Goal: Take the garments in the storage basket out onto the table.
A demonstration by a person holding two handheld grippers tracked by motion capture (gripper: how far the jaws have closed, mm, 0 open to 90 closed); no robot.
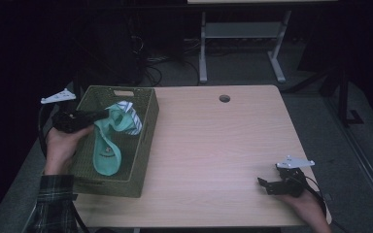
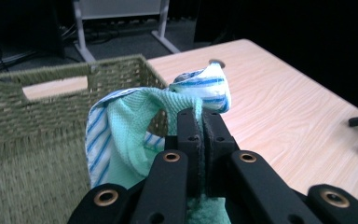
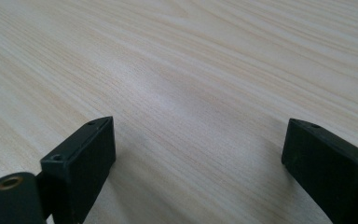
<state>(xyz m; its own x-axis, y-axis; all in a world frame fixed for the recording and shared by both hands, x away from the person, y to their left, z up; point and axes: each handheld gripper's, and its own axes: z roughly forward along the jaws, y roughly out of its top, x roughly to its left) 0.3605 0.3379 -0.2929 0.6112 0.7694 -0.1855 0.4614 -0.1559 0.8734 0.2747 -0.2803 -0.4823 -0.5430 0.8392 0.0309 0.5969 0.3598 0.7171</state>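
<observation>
Slippage looks the main risk, judged from the high view: the left gripper (image 1: pixel 96 116), at the left of the frame, pinches a mint-green cloth (image 1: pixel 108 148) tangled with a blue-striped cloth (image 1: pixel 126 116) over the green woven basket (image 1: pixel 143 141), and the striped one could drop or snag on the weave. The right gripper (image 1: pixel 267 186) sits at the lower right on the pale wooden table (image 1: pixel 213 155), well apart from the basket. Beyond lie a dark room, grey floor, cables and a white desk frame.

In the left gripper view the jaws are pressed together on the mint fabric at centre; the grip looks thin, so a tug might free it.

In the right gripper view the jaws stand spread, holding nothing, just above bare wood grain.
</observation>
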